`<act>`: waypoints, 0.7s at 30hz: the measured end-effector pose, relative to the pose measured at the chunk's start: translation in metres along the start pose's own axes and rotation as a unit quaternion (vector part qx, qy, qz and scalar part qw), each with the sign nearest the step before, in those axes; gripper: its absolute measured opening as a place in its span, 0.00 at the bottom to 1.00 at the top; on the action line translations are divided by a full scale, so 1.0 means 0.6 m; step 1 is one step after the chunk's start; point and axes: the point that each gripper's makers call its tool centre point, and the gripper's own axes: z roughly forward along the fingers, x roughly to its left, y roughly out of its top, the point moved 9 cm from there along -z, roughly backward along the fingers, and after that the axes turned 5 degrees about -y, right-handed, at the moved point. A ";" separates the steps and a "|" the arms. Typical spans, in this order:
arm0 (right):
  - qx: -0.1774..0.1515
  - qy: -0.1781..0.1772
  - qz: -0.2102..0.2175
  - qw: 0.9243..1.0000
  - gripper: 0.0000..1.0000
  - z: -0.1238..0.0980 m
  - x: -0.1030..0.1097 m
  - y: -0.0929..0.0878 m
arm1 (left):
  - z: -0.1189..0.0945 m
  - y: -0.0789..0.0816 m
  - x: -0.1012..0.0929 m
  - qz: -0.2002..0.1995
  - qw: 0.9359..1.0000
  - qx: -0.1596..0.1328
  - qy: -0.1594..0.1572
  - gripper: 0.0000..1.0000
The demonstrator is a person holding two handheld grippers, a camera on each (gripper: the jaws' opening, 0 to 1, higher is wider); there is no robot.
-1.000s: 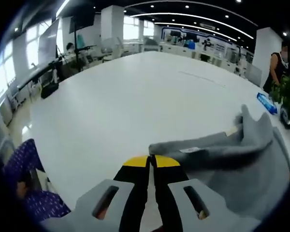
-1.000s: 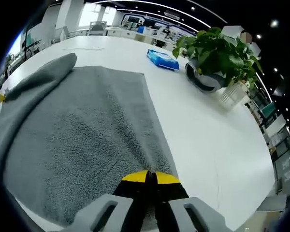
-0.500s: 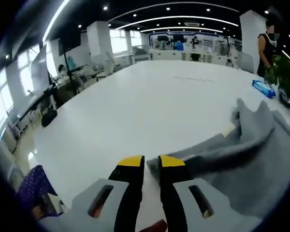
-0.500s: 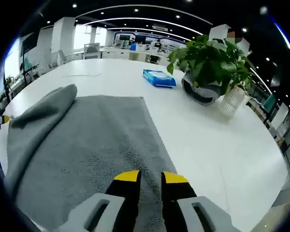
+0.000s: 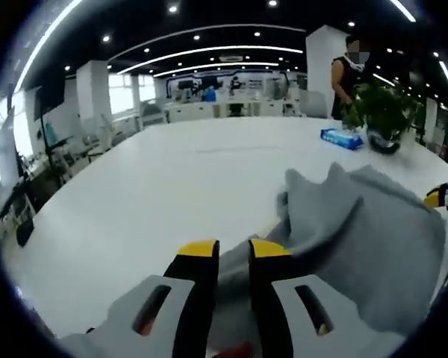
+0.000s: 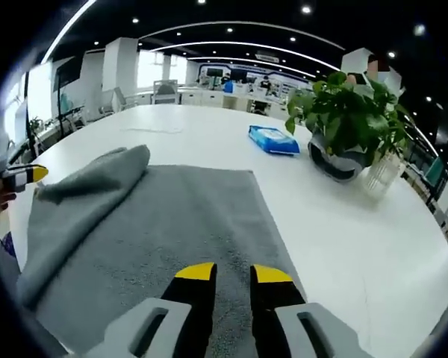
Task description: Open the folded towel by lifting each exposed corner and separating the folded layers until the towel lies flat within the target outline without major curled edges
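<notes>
The grey towel [image 6: 172, 224] lies spread on the white table [image 6: 343, 246], with a folded layer bunched in a ridge along its left side [image 6: 97, 186]. My right gripper [image 6: 234, 273] hovers open over the towel's near edge, nothing between its yellow tips. In the left gripper view the same towel [image 5: 366, 231] rises in a rumpled fold. My left gripper [image 5: 234, 250] is open at the towel's near corner, with grey cloth visible through the gap. The right gripper's yellow tip [image 5: 435, 198] pokes in from the right edge. The left gripper's tip [image 6: 31, 174] shows at the far left.
A blue packet [image 6: 274, 140] and a potted plant [image 6: 351, 127] stand on the table beyond the towel's far right corner. A person [image 5: 349, 67] stands behind the plant [image 5: 381, 112]. Wide bare table [image 5: 134, 194] stretches left of the towel.
Both grippers were shut on the towel's edge a second ago; both have opened and let it go. The left view has swung towards the towel and plant.
</notes>
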 end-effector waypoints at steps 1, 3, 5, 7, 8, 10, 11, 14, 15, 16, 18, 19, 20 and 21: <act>-0.003 0.003 0.005 1.000 0.15 0.000 0.000 0.002 | 0.002 0.002 -0.006 0.001 1.000 -0.005 -0.012 0.18; -0.001 0.004 0.008 1.000 0.15 0.002 0.000 0.000 | 0.006 0.004 -0.020 0.015 0.999 -0.002 -0.033 0.22; 0.002 0.005 0.009 1.000 0.15 0.003 0.000 -0.001 | 0.011 0.006 -0.034 0.041 0.998 -0.002 -0.056 0.23; 0.000 0.008 0.013 1.000 0.15 0.004 0.001 0.000 | 0.016 0.003 -0.050 0.038 0.995 0.001 -0.091 0.24; -0.002 0.010 0.014 1.000 0.15 0.004 0.002 0.001 | 0.018 0.000 -0.056 0.029 0.994 0.004 -0.106 0.25; -0.004 0.016 0.017 1.000 0.16 0.004 0.004 0.003 | 0.022 -0.004 -0.063 0.030 0.992 0.016 -0.118 0.25; -0.006 0.019 0.016 1.000 0.16 0.004 0.006 0.003 | 0.024 -0.005 -0.066 0.037 0.992 0.017 -0.120 0.25; -0.010 0.034 0.012 0.999 0.17 0.004 0.016 0.005 | 0.027 -0.012 -0.072 0.071 0.990 0.035 -0.120 0.25; -0.009 0.042 0.008 0.999 0.18 0.005 0.023 0.004 | 0.028 -0.015 -0.074 0.072 0.989 0.039 -0.119 0.25; -0.008 0.050 0.003 0.999 0.18 0.007 0.027 0.004 | 0.030 -0.016 -0.074 0.073 0.989 0.042 -0.119 0.25; -0.007 0.060 -0.010 0.998 0.18 0.008 0.037 0.003 | 0.033 -0.023 -0.072 0.079 0.989 0.056 -0.115 0.24; -0.006 0.063 -0.018 0.998 0.17 0.008 0.040 0.002 | 0.032 -0.025 -0.072 0.082 0.988 0.062 -0.112 0.23; -0.003 0.069 -0.029 0.997 0.17 0.009 0.046 0.000 | 0.033 -0.027 -0.071 0.082 0.988 0.069 -0.109 0.23; 0.004 0.072 -0.037 0.997 0.16 0.011 0.049 -0.004 | 0.034 -0.028 -0.069 0.078 0.989 0.072 -0.104 0.22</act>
